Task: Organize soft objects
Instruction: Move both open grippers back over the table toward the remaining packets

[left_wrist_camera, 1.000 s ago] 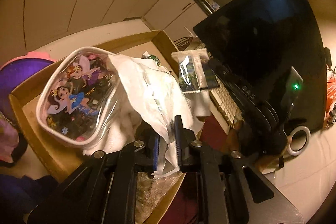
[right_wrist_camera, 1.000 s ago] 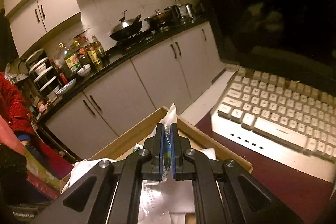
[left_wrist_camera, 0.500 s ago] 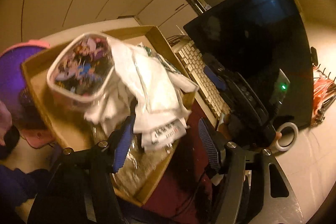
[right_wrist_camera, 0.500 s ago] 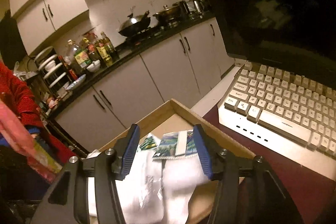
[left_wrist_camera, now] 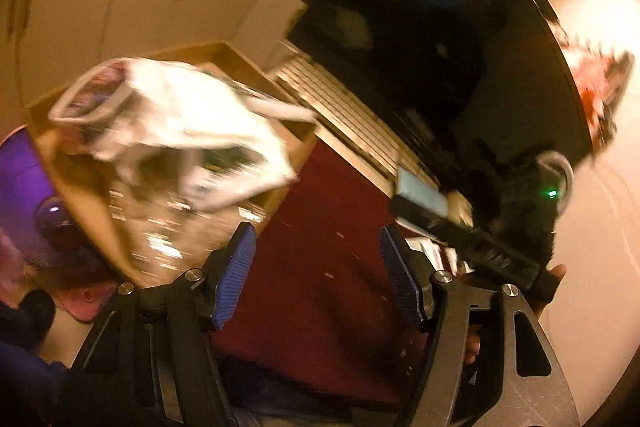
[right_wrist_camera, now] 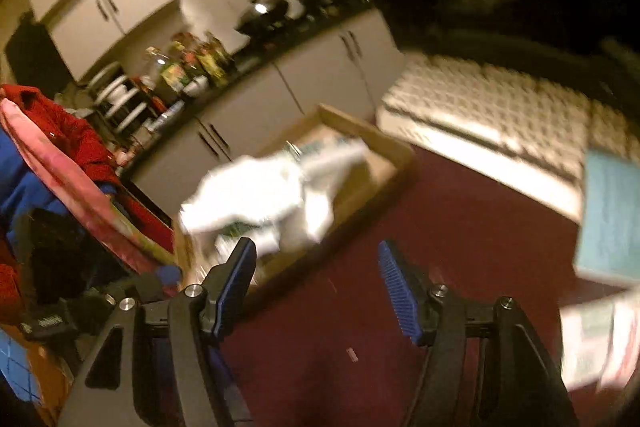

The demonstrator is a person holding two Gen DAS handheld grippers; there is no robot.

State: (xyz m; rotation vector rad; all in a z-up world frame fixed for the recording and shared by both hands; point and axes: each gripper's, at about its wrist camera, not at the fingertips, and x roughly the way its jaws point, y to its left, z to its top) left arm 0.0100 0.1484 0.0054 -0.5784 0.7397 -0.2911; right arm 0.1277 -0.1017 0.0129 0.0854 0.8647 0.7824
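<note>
In the left wrist view a cardboard box (left_wrist_camera: 296,143) sits at the left on a dark red mat (left_wrist_camera: 332,239), and a heap of white cloth (left_wrist_camera: 200,119) is piled in it, spilling over the near rim. A clear pouch with a cartoon print (left_wrist_camera: 92,95) lies at the far left of the heap, with crinkly plastic wrap (left_wrist_camera: 168,223) under the cloth; the picture is blurred, so finer detail is lost. The left gripper (left_wrist_camera: 316,263) hangs over the mat just right of the box and nearer the camera. Its jaws stand wide apart with only bare mat between them, and its left blue pad (left_wrist_camera: 236,267) is close to the box corner but apart from the cloth. To the right lie a pale keyboard (left_wrist_camera: 344,119) and a dark monitor (left_wrist_camera: 420,27). In the right wrist view a red garment (right_wrist_camera: 60,131) hangs at the far left, then comes the same box (right_wrist_camera: 384,151) with the white cloth (right_wrist_camera: 260,195) heaped in it, up and to the left of the right gripper (right_wrist_camera: 316,283). Its jaws are opening and hold nothing, with bare red mat (right_wrist_camera: 460,227) between them. The left pad (right_wrist_camera: 236,279) overlaps the near edge of the box in the view; whether it touches cannot be told. Farther right are the keyboard (right_wrist_camera: 500,111) and a blurred light blue packet (right_wrist_camera: 612,215) at the edge.
</note>
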